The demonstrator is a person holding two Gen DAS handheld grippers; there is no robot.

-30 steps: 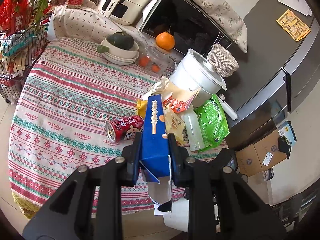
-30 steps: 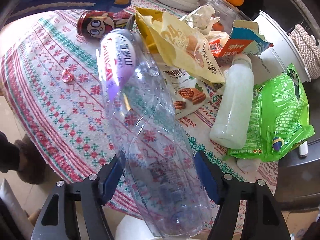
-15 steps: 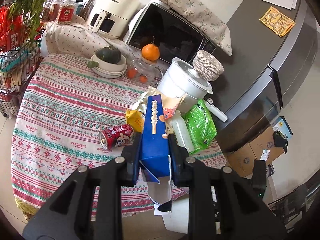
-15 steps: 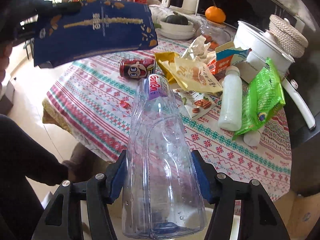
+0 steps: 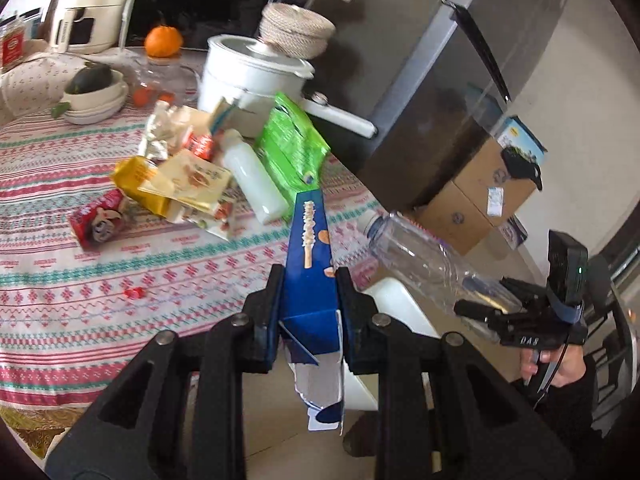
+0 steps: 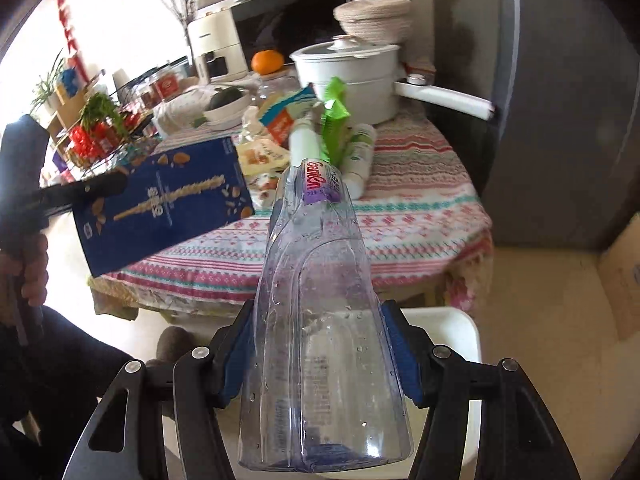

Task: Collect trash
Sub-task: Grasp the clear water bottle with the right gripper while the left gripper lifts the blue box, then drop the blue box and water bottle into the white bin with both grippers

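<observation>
- My left gripper (image 5: 309,308) is clamped on the flattened blue snack box (image 5: 310,256), pads squeezing its narrow sides near the torn-open bottom. Holding it low down like that, I'd guess, so the long end sticks out ahead and the open end hangs down toward me.
- My right gripper (image 6: 320,356) has the clear plastic bottle (image 6: 320,320) pinched between its blue pads, close to the base, cap end pointing away. It's big and empty, so gripping the fat end probably keeps it from slipping.
- Right under and just past the right gripper is the white bin (image 6: 460,332); the bottle's base sits roughly over its rim. From the left gripper's view the bin (image 5: 394,300) pokes out just beyond the box, to the right of it. Looks to me like both pieces are lined up for a drop.
- Further out ahead of both grippers is the surface (image 5: 80,300) with the striped cloth, and the rest of the trash is still piled there: red can (image 5: 98,220), yellow wrapper (image 5: 188,184), white bottle (image 5: 254,176), green bag (image 5: 292,152).
- Beyond the pile, the white pot (image 5: 256,76) and an orange (image 5: 163,41), which don't look like trash to me.
- So two items in hand, plenty left to grab.
</observation>
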